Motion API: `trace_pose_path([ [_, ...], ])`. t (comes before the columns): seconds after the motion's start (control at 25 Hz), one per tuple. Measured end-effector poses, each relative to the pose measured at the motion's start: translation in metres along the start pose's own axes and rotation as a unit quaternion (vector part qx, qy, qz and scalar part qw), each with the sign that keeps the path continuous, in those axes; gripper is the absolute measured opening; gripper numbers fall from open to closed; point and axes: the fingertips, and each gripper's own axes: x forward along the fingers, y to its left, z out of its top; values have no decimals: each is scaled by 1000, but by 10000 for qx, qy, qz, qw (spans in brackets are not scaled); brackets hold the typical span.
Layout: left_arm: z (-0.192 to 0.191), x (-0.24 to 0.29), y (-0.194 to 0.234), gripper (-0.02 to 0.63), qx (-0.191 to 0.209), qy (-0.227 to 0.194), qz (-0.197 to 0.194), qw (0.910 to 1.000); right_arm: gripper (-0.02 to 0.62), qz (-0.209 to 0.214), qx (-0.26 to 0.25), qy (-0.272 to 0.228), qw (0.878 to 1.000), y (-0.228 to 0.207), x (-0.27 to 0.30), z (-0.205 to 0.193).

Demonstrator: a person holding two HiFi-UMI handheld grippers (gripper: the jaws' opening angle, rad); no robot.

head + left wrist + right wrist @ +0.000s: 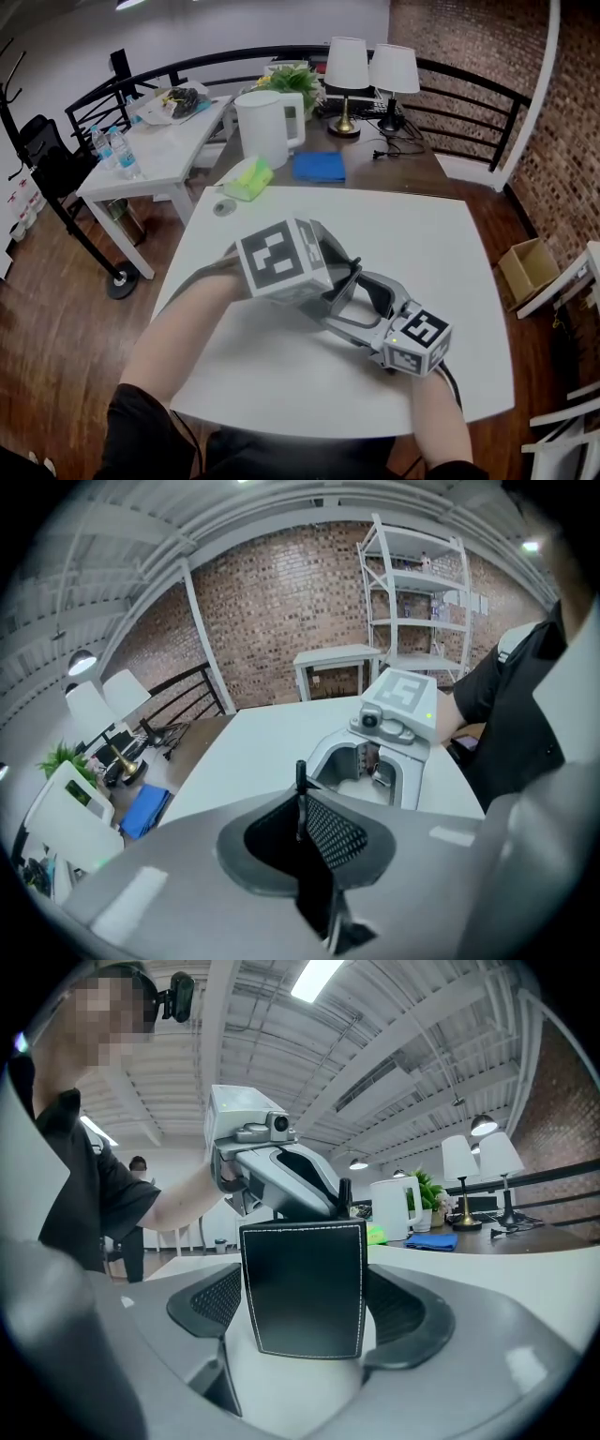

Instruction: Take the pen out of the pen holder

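Note:
A black leather pen holder [305, 1288] with white stitching stands upright on the white table [450, 253]. My right gripper [305, 1314] has its pads against the holder's two sides. A thin black pen [300, 794] rises from the holder, and its top [344, 1192] shows above the rim. My left gripper [307, 834] reaches down from above, shut on the pen. In the head view both grippers meet at the table's middle, left gripper [345, 279] above right gripper [367, 305], and they hide the holder.
At the table's far edge lie a green-yellow cloth [248, 178] and a small round disc [223, 206]. Behind, on a dark desk, stand a white kettle [267, 127], a blue cloth [319, 167] and two lamps [349, 66]. A cardboard box [530, 267] sits on the floor at right.

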Motion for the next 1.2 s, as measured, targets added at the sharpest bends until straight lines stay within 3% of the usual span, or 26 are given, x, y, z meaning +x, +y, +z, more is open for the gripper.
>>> trace_pose_path([
  [0.2,16,-26,16,29,-339,-927,190,9949,420,58,10,11,10000,2,-5,-1],
  [0.36,22,-57,31,28,-874,-1898,305,9775,416,71,-20,10,10000,3,-6,-1],
  [0.56,26,-106,49,26,-1728,-3099,151,9348,414,75,-21,13,10000,4,-8,0],
  [0.72,11,-139,56,26,-2337,-3562,-166,9046,414,76,-22,10,10000,4,-9,0],
  [0.88,-26,-164,69,25,-2962,-3718,-560,8780,414,56,22,-27,10000,3,-8,0],
  [0.92,-37,-169,73,25,-3173,-3787,-733,8663,414,58,22,-30,10000,2,-8,0],
  [1.04,-70,-174,75,21,-3926,-3912,-1466,8194,414,87,-8,7,10000,3,-8,0],
  [1.2,-119,-134,63,2,-4754,-3325,-2090,7873,414,76,9,23,10000,4,-11,-1],
])
